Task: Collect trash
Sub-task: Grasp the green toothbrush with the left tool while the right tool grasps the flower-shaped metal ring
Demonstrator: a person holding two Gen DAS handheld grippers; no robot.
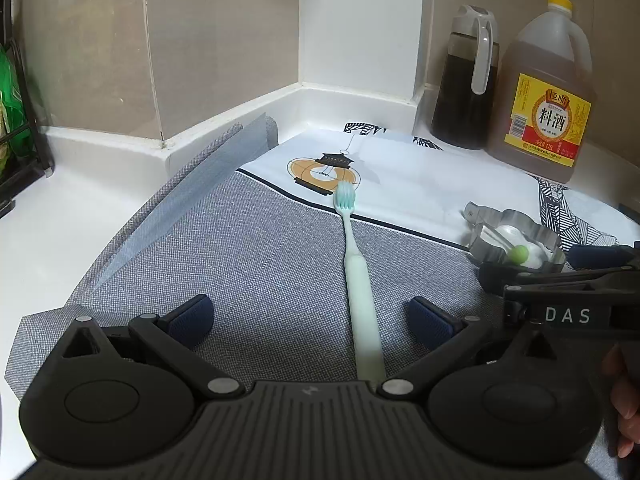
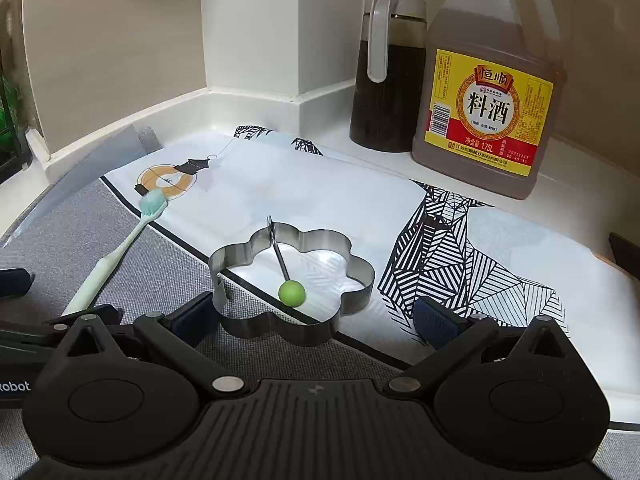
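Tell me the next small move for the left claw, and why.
Probably ease the left claw forward and down, then close on the toothbrush. Its handle already lies between the open fingers, pointing straight away along the mat, and nothing blocks it. The right claw is open around the flower-shaped metal ring, so the two should not collide.

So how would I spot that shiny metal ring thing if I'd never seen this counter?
Find the big yellow-capped jug at the back wall, then come forward onto the printed mat. The flower-shaped steel ring lies there, right of the toothbrush. It alone is metal, with a green ball inside.
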